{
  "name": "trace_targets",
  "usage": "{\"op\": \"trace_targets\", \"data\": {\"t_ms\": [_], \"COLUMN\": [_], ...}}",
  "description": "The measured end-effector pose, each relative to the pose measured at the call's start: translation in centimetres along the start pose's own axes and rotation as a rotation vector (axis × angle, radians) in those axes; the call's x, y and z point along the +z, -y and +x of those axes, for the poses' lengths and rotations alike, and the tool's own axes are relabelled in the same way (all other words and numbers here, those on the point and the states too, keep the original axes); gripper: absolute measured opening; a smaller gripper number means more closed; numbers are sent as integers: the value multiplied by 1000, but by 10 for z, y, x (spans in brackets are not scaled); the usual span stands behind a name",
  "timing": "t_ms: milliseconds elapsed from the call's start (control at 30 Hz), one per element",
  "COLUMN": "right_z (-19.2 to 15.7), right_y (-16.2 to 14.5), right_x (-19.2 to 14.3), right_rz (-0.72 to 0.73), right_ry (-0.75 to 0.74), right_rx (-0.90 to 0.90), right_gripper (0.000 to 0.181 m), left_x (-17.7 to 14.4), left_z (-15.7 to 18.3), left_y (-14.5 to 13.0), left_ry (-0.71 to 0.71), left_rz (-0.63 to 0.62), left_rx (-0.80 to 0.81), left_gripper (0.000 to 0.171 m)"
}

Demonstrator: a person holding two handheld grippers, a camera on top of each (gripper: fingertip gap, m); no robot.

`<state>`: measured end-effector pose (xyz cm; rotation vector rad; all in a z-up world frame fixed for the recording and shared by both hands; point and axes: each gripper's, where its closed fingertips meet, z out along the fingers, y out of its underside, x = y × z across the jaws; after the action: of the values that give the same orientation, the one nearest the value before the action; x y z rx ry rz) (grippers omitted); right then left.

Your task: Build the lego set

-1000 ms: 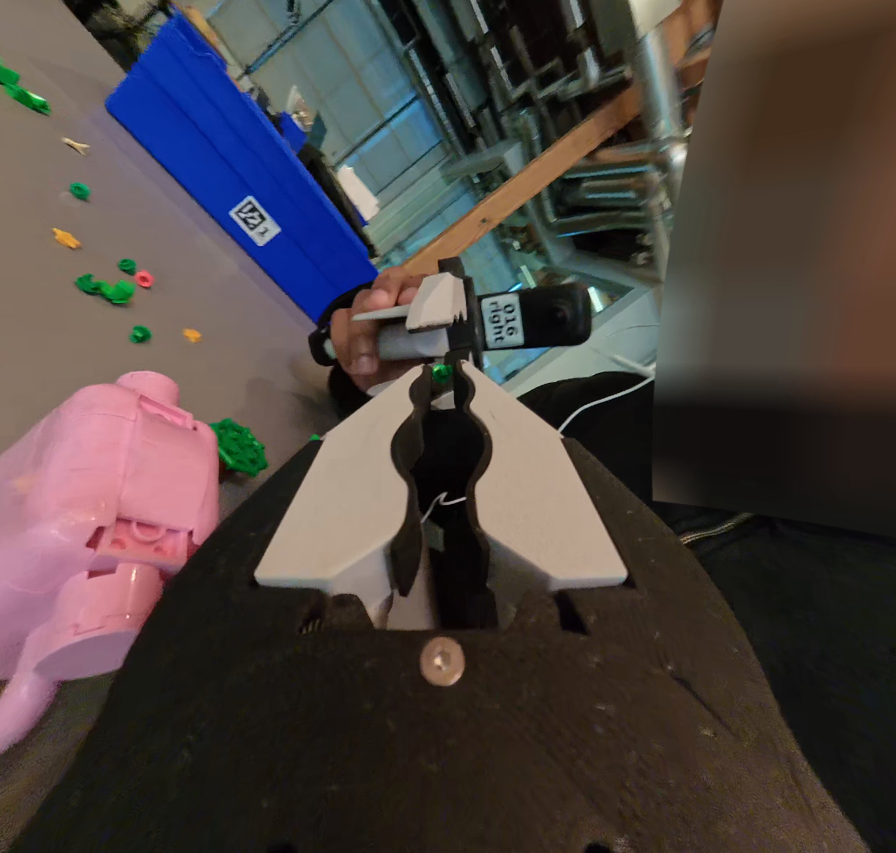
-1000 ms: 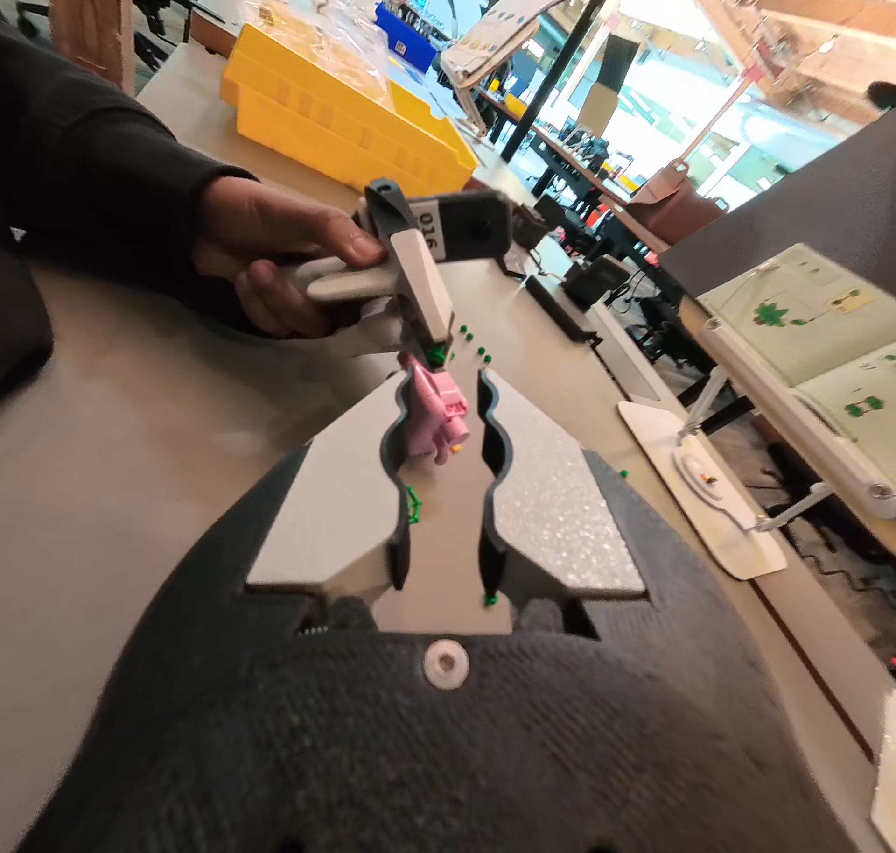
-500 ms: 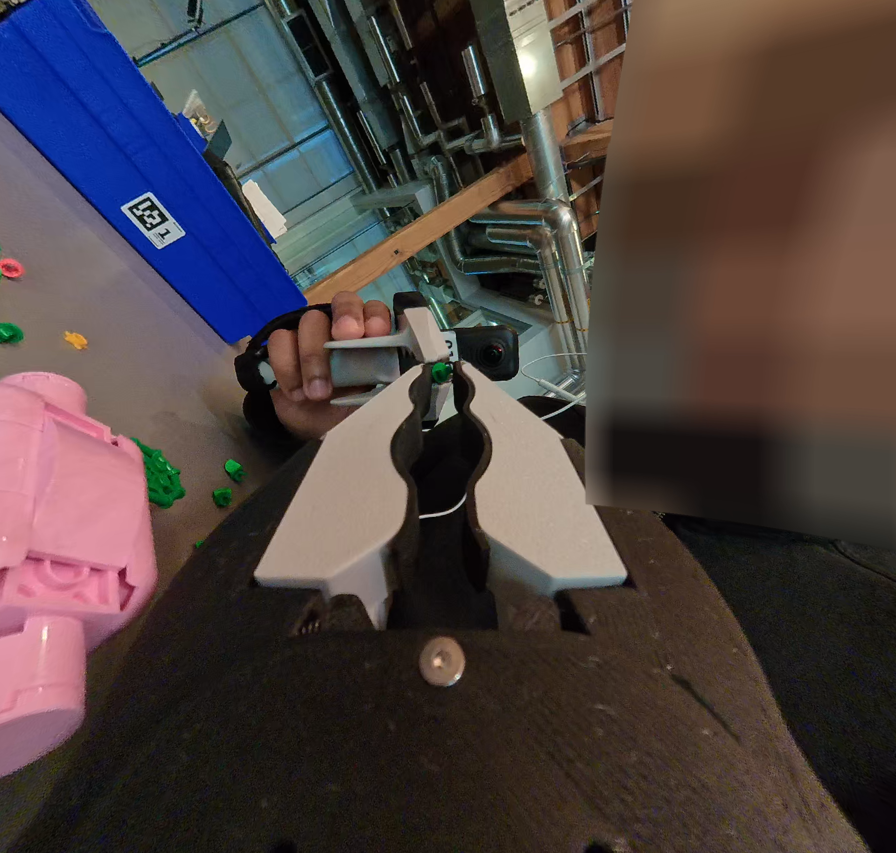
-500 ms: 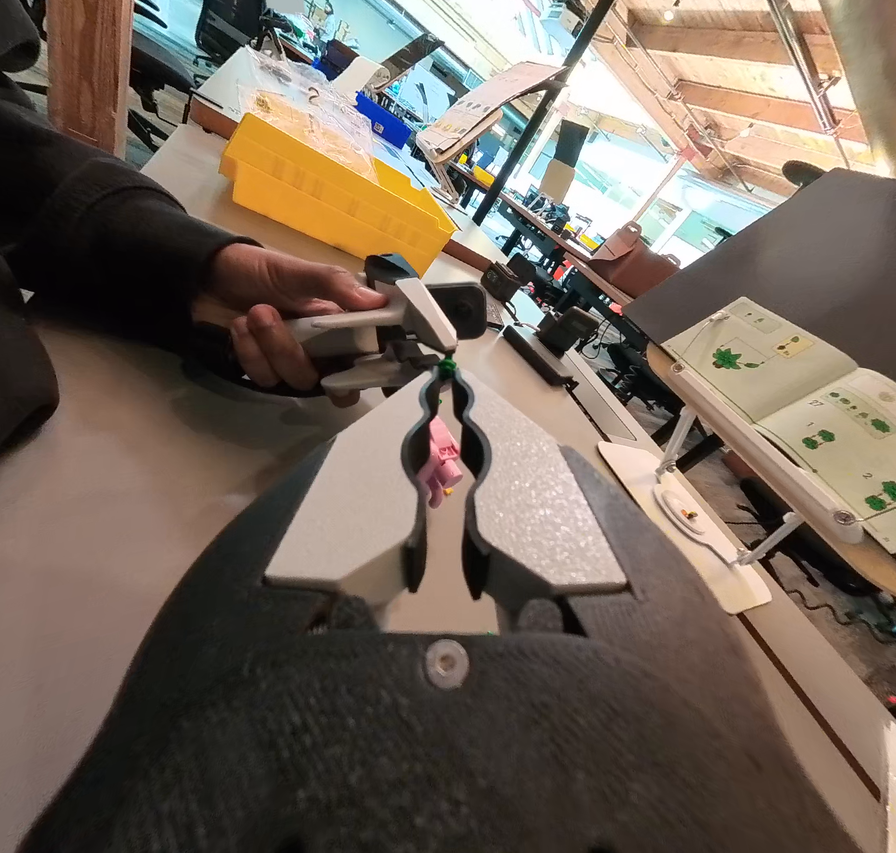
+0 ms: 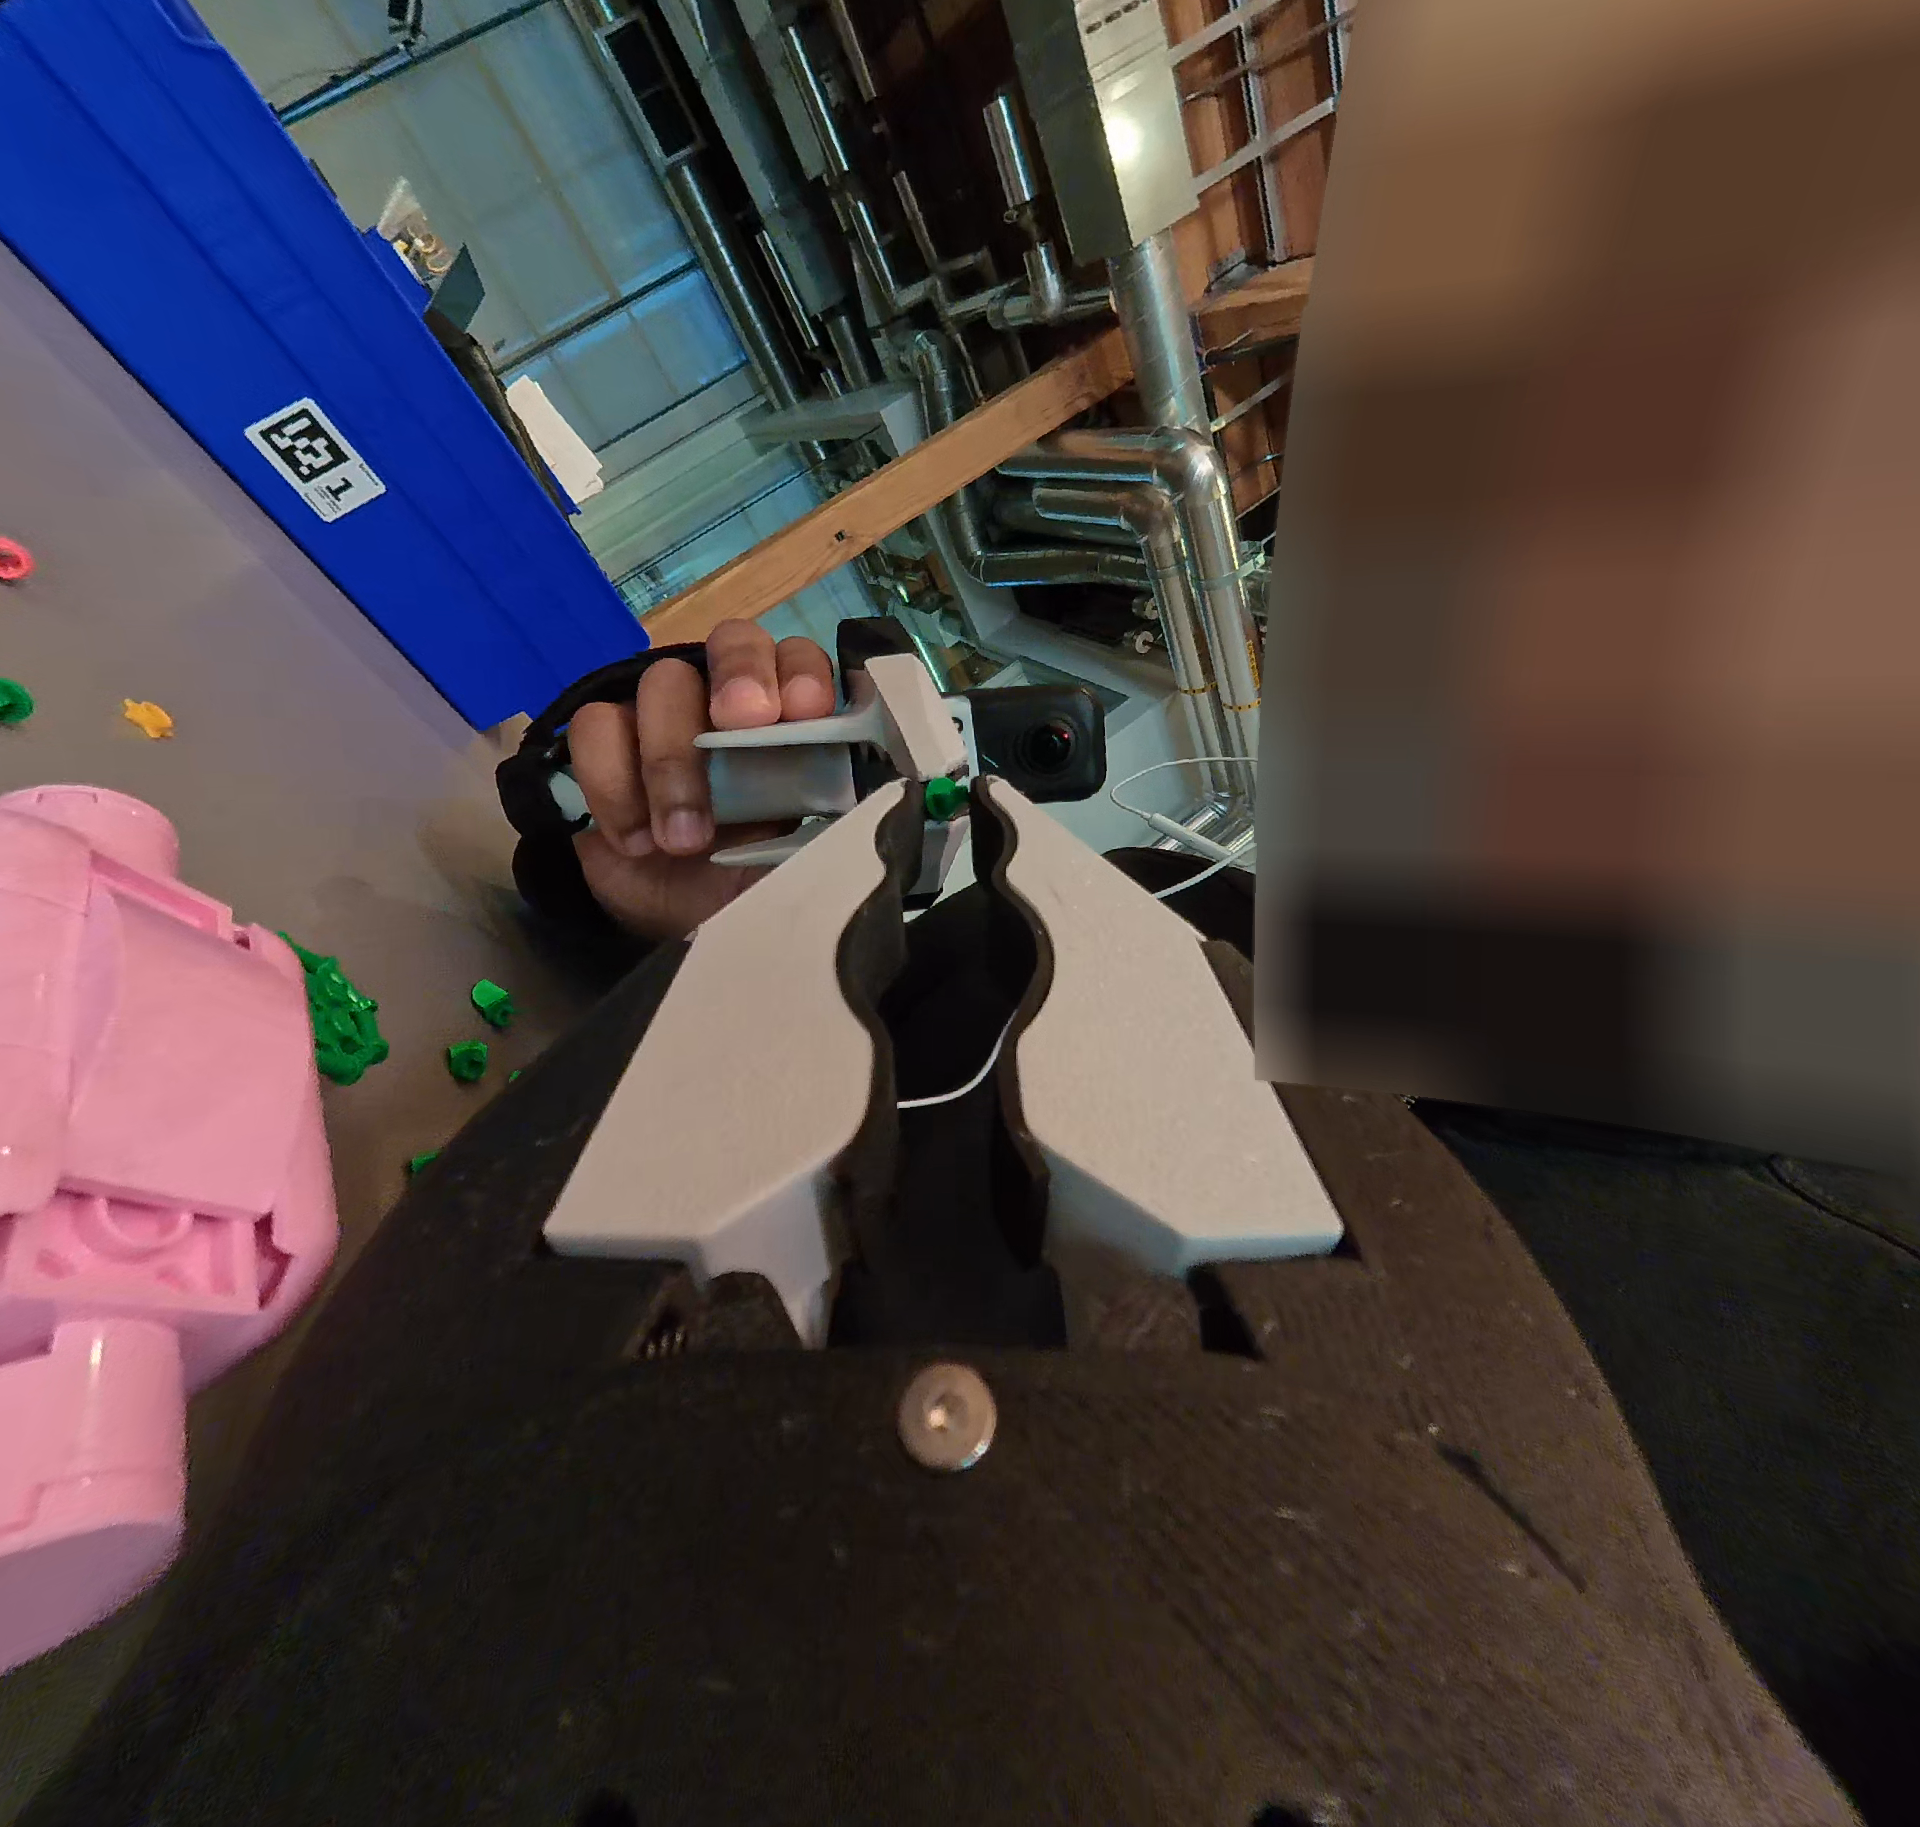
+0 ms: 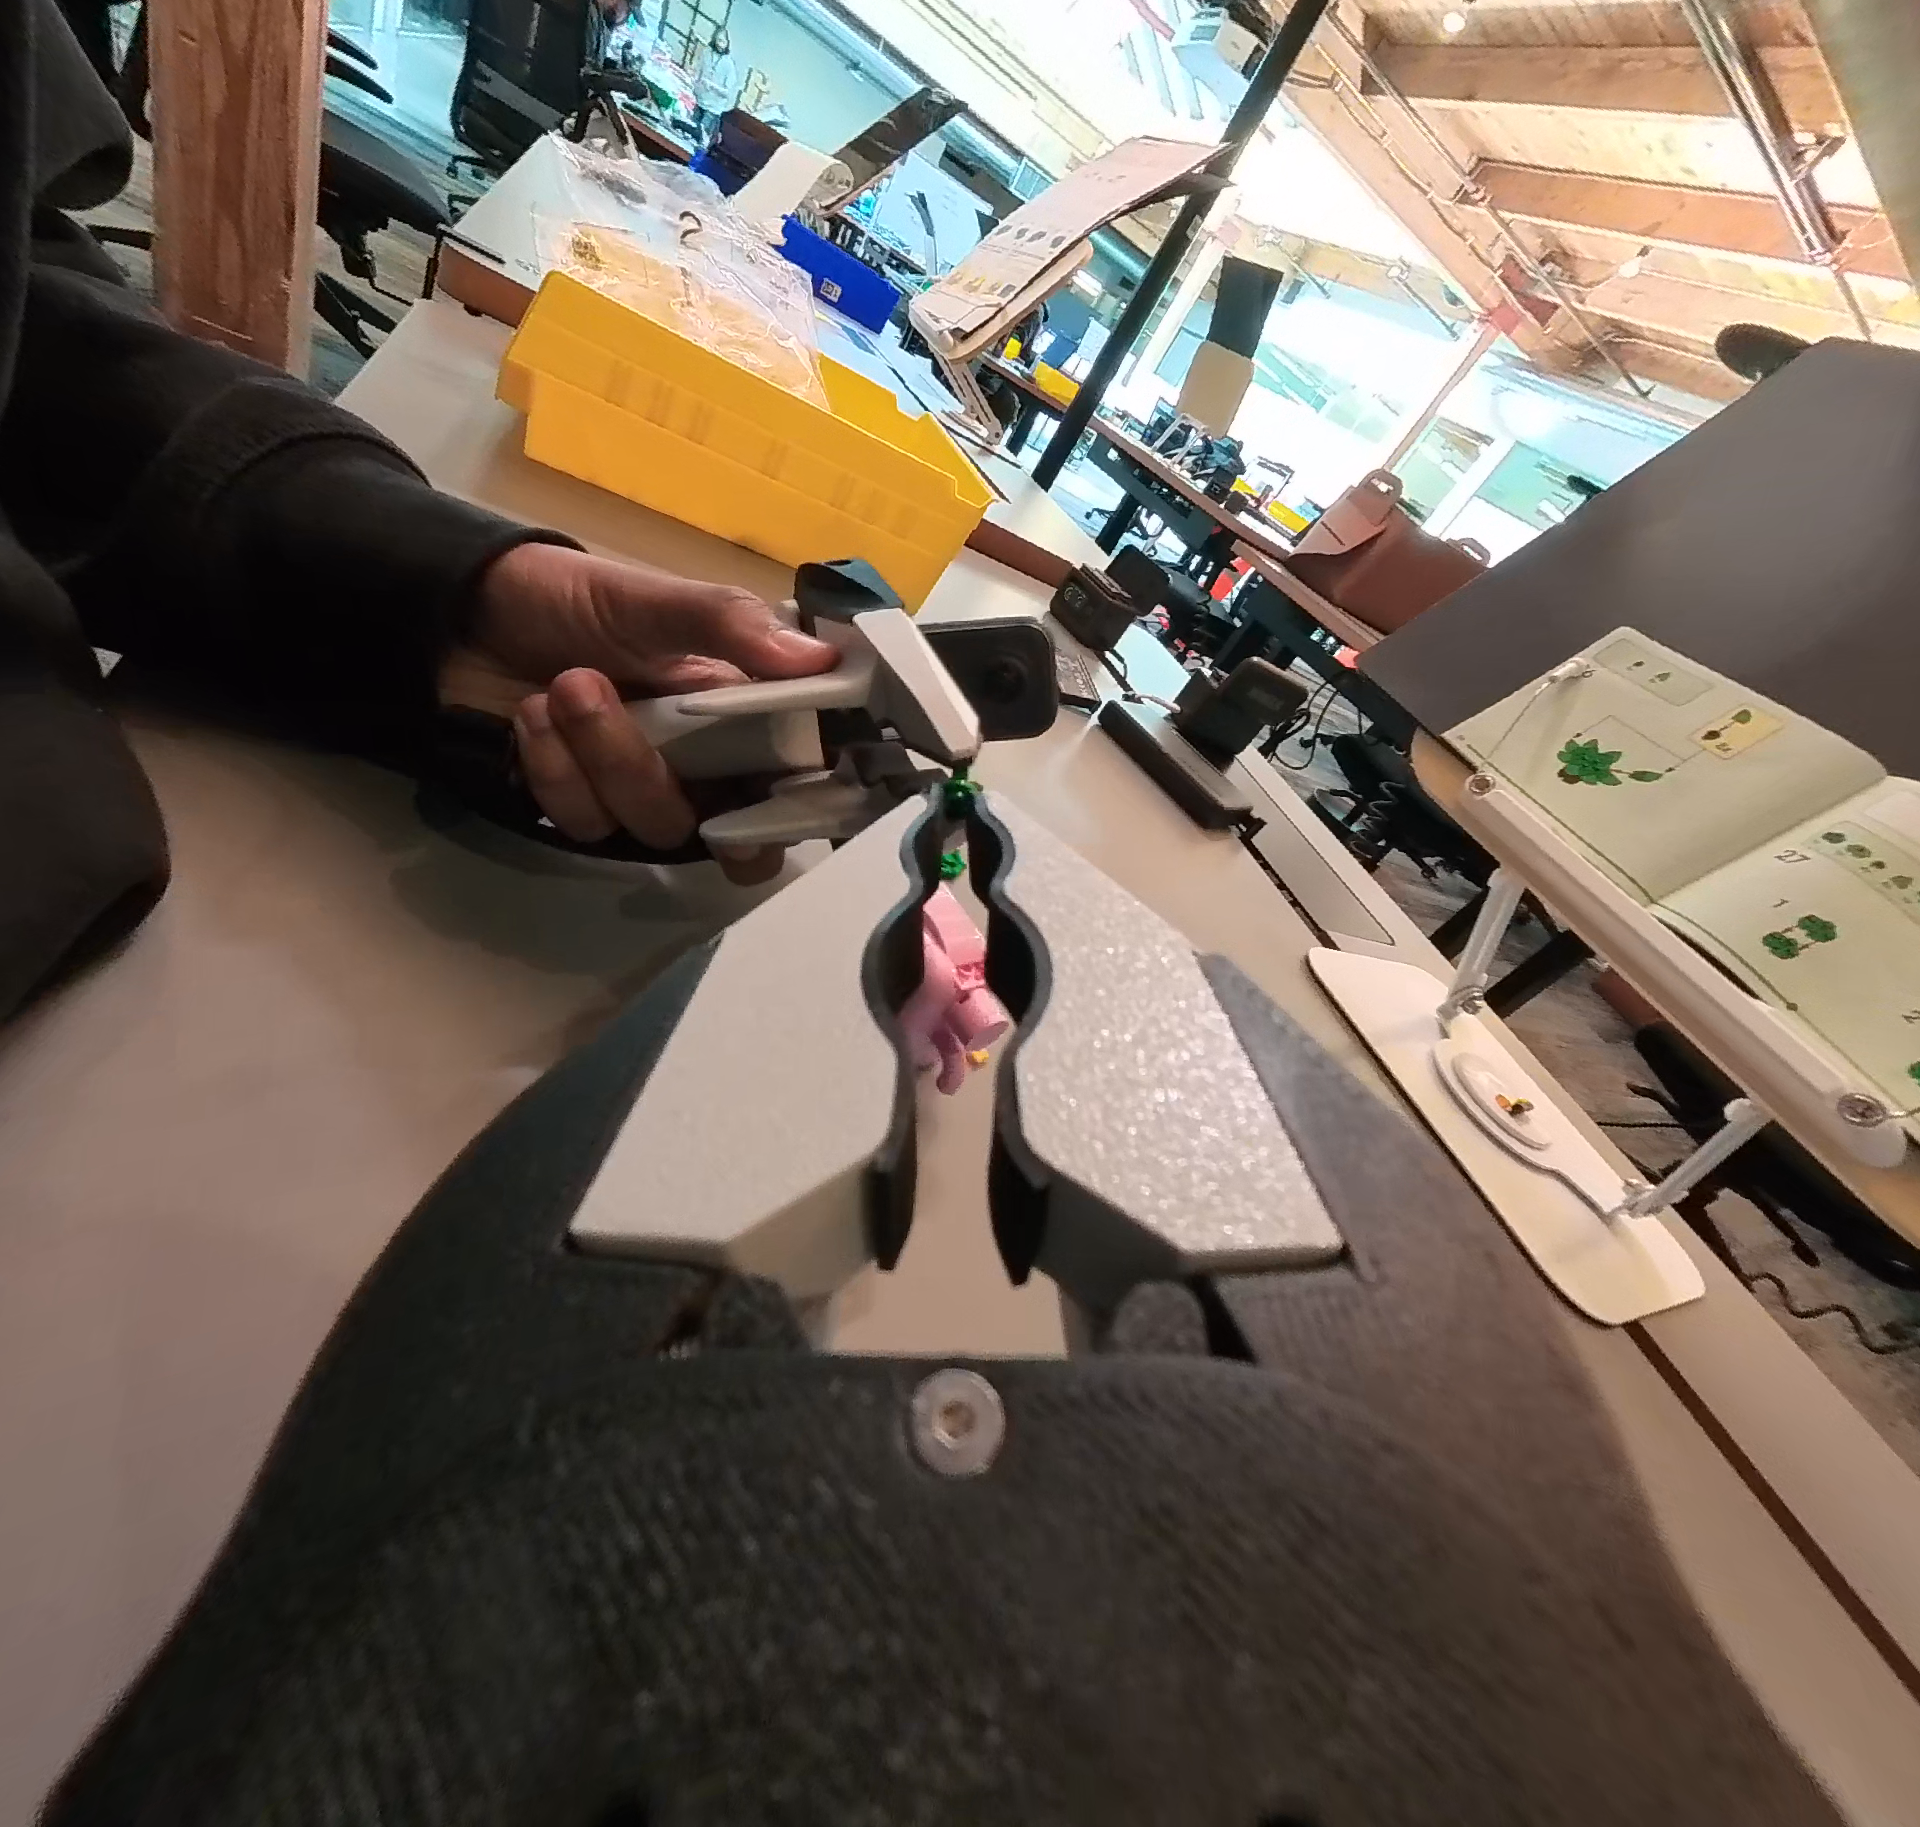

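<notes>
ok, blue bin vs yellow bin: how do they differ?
Colour: the blue bin is deep blue, the yellow bin bright yellow. The blue bin carries a white coded sticker on its side; no sticker shows on the yellow bin. Clear plastic bags lie on top of the yellow bin; the blue bin's top is out of view. Both are plastic bins with ridged sides.
</notes>
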<state>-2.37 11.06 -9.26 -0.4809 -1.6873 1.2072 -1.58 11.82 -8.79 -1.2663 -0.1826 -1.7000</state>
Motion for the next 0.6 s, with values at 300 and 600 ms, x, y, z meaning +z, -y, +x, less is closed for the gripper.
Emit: {"op": "trace_targets", "data": {"t_ms": [300, 600], "right_z": [-1, 0], "right_y": [-1, -2], "right_x": [0, -1], "right_rz": [-4, -4], "right_ry": [31, 50], "right_rx": [42, 91], "right_gripper": [1, 1], "left_x": [0, 1], "left_z": [-1, -1], "left_y": [-2, -3], "left_ry": [-13, 4], "left_rz": [-11, -21], "left_rx": [-22, 3], "left_gripper": [5, 10]}}
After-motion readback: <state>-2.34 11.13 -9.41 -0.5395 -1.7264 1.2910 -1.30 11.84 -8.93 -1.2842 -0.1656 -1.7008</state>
